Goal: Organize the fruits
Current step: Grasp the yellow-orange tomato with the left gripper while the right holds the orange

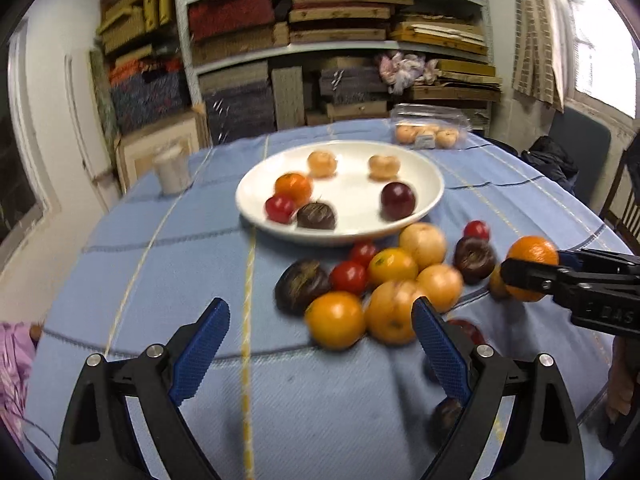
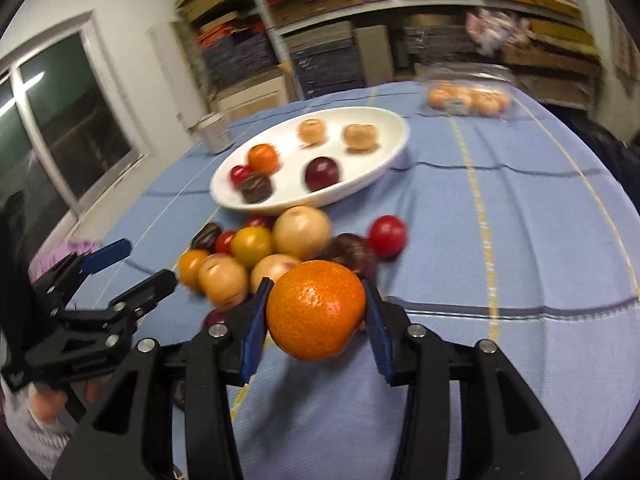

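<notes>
A white plate on the blue tablecloth holds several fruits: an orange one, a red one, two dark ones and two pale ones. In front of it lies a loose pile of fruits, orange, pale, red and dark. My left gripper is open and empty, just short of the pile. My right gripper is shut on a mandarin and holds it above the cloth, right of the pile; the mandarin also shows in the left wrist view. The plate and pile also show in the right wrist view.
A clear plastic box of pale fruits stands behind the plate. A white cup stands at the far left of the table. Shelves of stacked boards fill the back wall. A chair stands at the right.
</notes>
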